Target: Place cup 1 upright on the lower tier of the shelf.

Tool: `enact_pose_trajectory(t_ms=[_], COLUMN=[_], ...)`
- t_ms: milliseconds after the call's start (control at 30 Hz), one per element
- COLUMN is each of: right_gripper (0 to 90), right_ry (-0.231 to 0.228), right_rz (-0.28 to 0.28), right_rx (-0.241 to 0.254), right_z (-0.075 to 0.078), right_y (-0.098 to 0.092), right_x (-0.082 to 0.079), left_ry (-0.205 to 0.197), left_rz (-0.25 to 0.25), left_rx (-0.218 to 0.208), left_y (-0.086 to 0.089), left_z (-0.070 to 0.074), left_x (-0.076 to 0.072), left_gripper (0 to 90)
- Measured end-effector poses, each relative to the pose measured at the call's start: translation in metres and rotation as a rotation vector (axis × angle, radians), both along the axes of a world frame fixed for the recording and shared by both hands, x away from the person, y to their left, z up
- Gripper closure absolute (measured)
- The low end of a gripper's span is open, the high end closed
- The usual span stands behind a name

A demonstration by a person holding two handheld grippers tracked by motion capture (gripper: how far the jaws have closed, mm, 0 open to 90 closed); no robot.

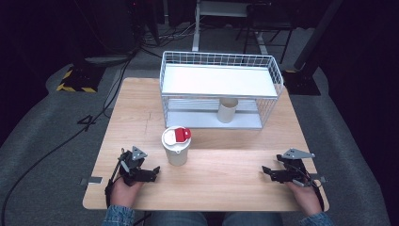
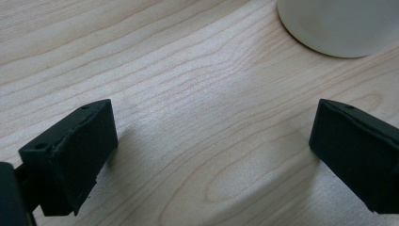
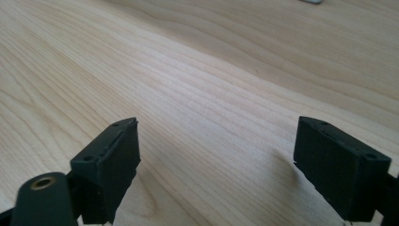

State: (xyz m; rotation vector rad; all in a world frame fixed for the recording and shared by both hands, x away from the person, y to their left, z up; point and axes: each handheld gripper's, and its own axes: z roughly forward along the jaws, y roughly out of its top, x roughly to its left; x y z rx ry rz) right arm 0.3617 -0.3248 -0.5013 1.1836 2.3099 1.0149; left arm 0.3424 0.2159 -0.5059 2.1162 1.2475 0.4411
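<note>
Just beside the white lidded cup (image 1: 177, 147), on its near left, the left tool (image 1: 153, 170) rests low on the wooden surface (image 1: 226, 169) with its jaws spread wide and nothing between them; in the left gripper view the cup's rounded base (image 2: 336, 28) sits ahead and to the right of the jaws. The right tool (image 1: 264, 172) lies well apart from the cup on the other side, also low, jaws apart over bare wood. The cup stands upright, in front of the wire rack (image 1: 221, 89), with a red tab (image 1: 181, 135) on its lid. A second, plain cup (image 1: 227, 110) stands on the rack's lower shelf. As I judge it, the cup is the thing to be grasped: swing the left tool toward the cup so the body sits centred between the jaws, grip below the lid, close gently so the wall does not buckle, and lift straight to keep it from tipping
</note>
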Motion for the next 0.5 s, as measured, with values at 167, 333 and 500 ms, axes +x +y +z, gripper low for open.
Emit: enact_pose_trajectory(t_ms=[167,333,500], right_gripper=[14.0,13.6,13.1], right_ry=[-0.012,-0.011,-0.01], right_rz=[-0.001,-0.002,-0.004], right_rx=[-0.014,-0.016,-0.016], right_z=[-0.0031,-0.0033,-0.0034], right_y=[-0.0002,0.0001,0.0001], right_x=[0.001,0.0014,0.0015], left_ry=[0.0,-0.001,0.003], left_rz=[0.0,0.004,0.013], left_rx=[0.0,0.002,0.004], left_y=[0.0,-0.0003,-0.0012], left_z=[0.0,-0.0001,0.0002], left_x=[0.0,-0.0003,-0.0007], left_gripper=[2.0,2.0,1.8])
